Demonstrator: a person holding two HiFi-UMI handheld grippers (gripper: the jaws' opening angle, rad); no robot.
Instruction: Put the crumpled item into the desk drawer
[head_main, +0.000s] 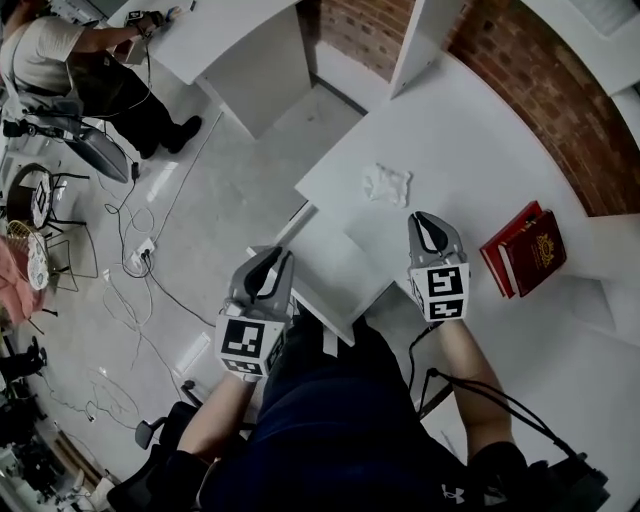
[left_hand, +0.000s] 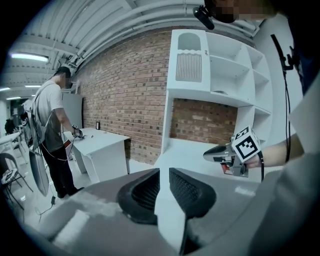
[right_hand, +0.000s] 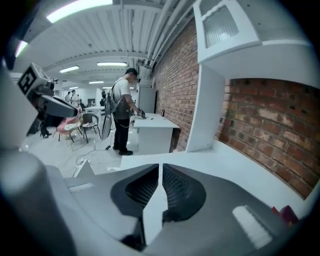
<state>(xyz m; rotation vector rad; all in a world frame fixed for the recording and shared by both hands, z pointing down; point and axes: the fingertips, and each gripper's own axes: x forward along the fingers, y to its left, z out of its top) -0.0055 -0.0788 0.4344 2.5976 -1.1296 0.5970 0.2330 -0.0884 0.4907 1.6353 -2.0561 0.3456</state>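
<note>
The crumpled white item (head_main: 387, 184) lies on the white desk (head_main: 470, 130), toward its left side. My right gripper (head_main: 423, 220) hovers over the desk just near of the item, jaws together and empty. My left gripper (head_main: 276, 256) is held off the desk's near-left edge, above a white drawer-like block (head_main: 335, 275) that juts out below the desktop; its jaws are also together with nothing in them. In the left gripper view the jaws (left_hand: 164, 170) point at the desk and the right gripper (left_hand: 215, 153). The item is not seen in either gripper view.
Two red books (head_main: 525, 248) lie on the desk to the right of my right gripper. White shelving (left_hand: 215, 65) stands against the brick wall. A person (head_main: 70, 60) works at another white desk (head_main: 230, 40) at the far left. Cables (head_main: 135, 260) trail over the floor.
</note>
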